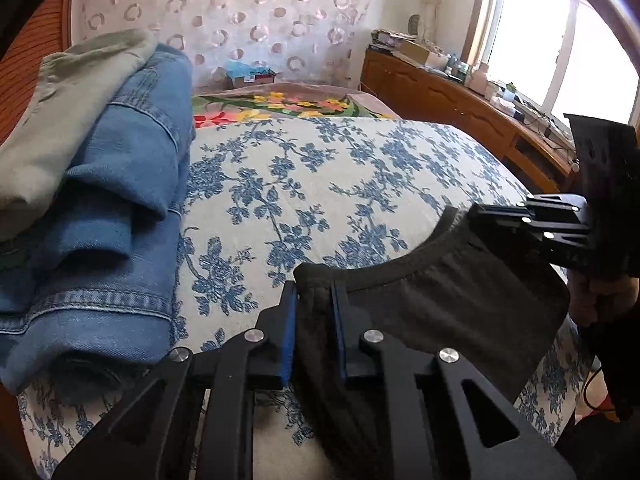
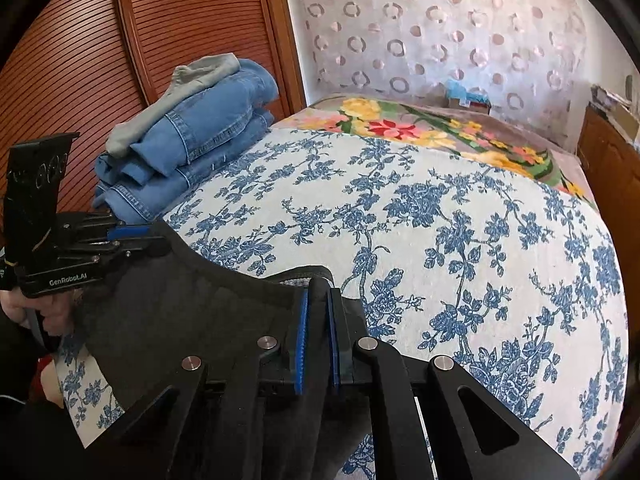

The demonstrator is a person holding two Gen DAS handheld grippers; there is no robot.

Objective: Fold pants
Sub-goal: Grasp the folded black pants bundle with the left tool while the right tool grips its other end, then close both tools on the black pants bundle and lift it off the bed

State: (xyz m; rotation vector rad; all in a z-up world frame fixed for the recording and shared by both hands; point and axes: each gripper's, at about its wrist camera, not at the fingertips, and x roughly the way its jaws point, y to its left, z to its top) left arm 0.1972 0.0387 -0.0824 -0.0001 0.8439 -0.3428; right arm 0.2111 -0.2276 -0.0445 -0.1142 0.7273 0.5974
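Dark grey pants [image 1: 440, 300] hang by their waistband over the near edge of the bed, stretched between my two grippers. In the left wrist view my left gripper [image 1: 314, 294] is shut on one end of the waistband, with the cloth pinched between its blue pads. My right gripper [image 1: 486, 216] grips the other end at the right of that view. In the right wrist view my right gripper [image 2: 318, 292] is shut on the pants [image 2: 200, 300], and my left gripper [image 2: 156, 236] holds the far end at the left. The waistband edge sags in a curve between them.
A blue-flowered bedcover [image 2: 440, 240] spreads ahead. A stack of folded blue jeans [image 2: 200, 132] topped by a grey-green garment [image 1: 60, 120] sits at the bed's left edge beside a louvred wooden wardrobe [image 2: 80, 60]. A bright floral blanket [image 2: 400, 124] lies farther back. A cluttered wooden dresser [image 1: 460, 96] stands at the right.
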